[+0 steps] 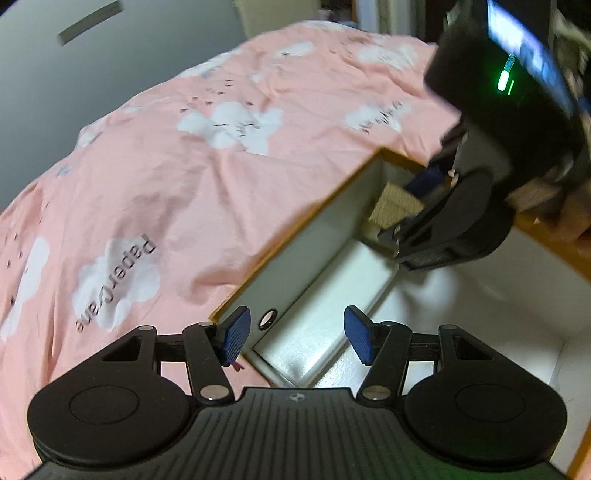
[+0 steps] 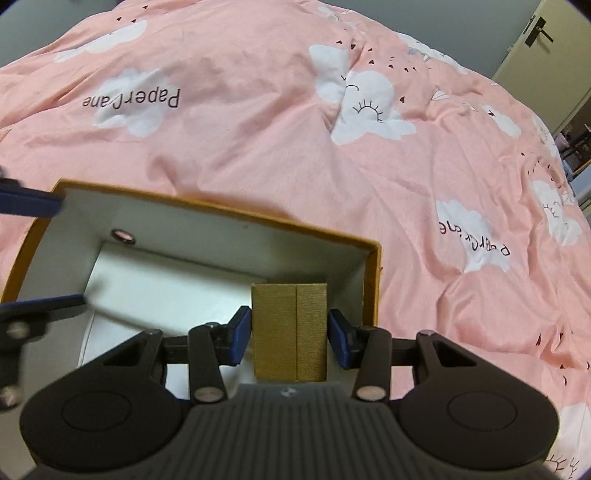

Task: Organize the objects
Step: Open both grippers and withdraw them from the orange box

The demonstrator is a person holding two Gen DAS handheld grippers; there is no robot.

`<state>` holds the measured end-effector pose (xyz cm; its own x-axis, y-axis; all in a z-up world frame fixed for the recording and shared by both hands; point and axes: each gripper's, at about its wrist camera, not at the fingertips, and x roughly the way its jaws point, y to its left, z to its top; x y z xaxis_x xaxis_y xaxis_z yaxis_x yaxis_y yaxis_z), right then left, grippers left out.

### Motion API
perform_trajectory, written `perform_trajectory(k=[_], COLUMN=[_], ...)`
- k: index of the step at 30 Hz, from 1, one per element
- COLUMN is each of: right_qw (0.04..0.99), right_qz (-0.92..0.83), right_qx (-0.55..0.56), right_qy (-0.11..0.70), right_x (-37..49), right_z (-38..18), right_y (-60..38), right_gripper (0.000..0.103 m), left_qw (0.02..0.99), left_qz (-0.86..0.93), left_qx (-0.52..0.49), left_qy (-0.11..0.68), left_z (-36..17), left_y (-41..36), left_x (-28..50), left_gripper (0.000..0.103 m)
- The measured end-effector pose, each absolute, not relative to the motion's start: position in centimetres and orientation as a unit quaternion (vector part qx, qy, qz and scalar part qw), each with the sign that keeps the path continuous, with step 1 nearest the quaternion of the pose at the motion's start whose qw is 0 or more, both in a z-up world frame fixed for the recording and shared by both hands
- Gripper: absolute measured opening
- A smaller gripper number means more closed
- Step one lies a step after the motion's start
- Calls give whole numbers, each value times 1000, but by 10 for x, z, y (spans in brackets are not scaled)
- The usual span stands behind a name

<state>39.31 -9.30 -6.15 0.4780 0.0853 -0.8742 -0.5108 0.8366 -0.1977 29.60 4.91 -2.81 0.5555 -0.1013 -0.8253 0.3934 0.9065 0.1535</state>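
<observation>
An open box point(image 2: 221, 216) with an orange rim and white inside lies on the pink bedspread; it also shows in the left wrist view point(image 1: 295, 243). My right gripper point(image 2: 291, 334) is inside the box at its far right corner, with a tan ribbed block point(image 2: 290, 332) between its blue pads; small gaps show on both sides. The block also shows in the left wrist view point(image 1: 393, 205), under the right gripper point(image 1: 443, 236). My left gripper point(image 1: 297, 338) is open and empty over the box's left wall, and its fingers point(image 2: 33, 203) show at the left of the right wrist view.
The pink bedspread point(image 2: 258, 122) with white clouds surrounds the box. A round hole point(image 2: 123, 234) is in the box's far wall. A door with a black handle point(image 2: 537, 31) stands at the far right. A grey wall point(image 1: 55, 74) lies beyond the bed.
</observation>
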Motion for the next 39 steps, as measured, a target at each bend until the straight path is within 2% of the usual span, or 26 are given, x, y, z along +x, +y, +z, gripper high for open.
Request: perform_trajectory(k=[7,16,25,30,39], right_qw=[844,843,868,879,847], right_qz=[179,204,298,335,389], right_qx=[-239,-206,-127,-74,2], right_qy=[445,452,377,332,363], right_x=[395,376,281,216,137], right_z=[-62,-43,7,20,15], right_y=[-89,-106,-126,-133,-140], right_gripper=[48,47,47,47,48], left_qw=[878,877,903,915,903], left_qz=[-98,-70,-19,6,20], left_qx=[106,63,-31,-46,-70], left_qy=[456,472,428,400,424], left_z=[-20,-5,24,31,8], left_y=[62,77,69,53,46], left_x=[296,274,174,108,48], left_gripper=[69,69,69,68,64])
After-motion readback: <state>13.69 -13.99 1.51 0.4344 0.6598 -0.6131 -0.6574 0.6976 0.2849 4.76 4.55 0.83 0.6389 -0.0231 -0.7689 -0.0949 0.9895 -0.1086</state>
